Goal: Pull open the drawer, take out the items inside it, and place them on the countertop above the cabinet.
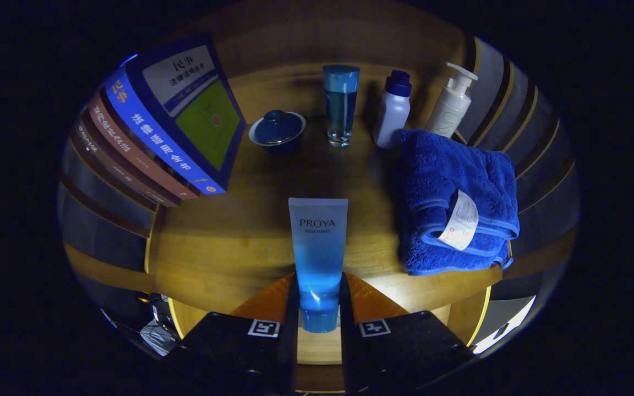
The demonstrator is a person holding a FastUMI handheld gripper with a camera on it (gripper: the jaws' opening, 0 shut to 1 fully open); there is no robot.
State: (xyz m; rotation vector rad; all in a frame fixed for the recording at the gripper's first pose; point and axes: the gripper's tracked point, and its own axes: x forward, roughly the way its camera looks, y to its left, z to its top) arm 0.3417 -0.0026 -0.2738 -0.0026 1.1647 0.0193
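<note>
Held tight between my two fingers (pixel 297 308) is the tube (pixel 318 258). Both fingers press on its cap end, one on each side, so the gripper (pixel 320 313) is clamped on it with only the tube's width between them. It points away from me, cap toward me and flat end out over the wooden countertop (pixel 229 247).

I think I am holding it low by the cap so the long part can be laid down first. It looks like it hangs just above the wood, but I cannot tell if it is touching yet.

Next to the tube, on one side, a folded blue towel (pixel 454 192) lies flat with a paper tag on it. On the other side books (pixel 168 137) lean in a row. The tube sits in the gap between them, which seems a good free spot to put it.

Farther back I see a small lidded bowl (pixel 277 131), a tall glass (pixel 341 104), a little bottle (pixel 393 110) and a pump bottle (pixel 452 104), all standing upright, well apart from the tube.
</note>
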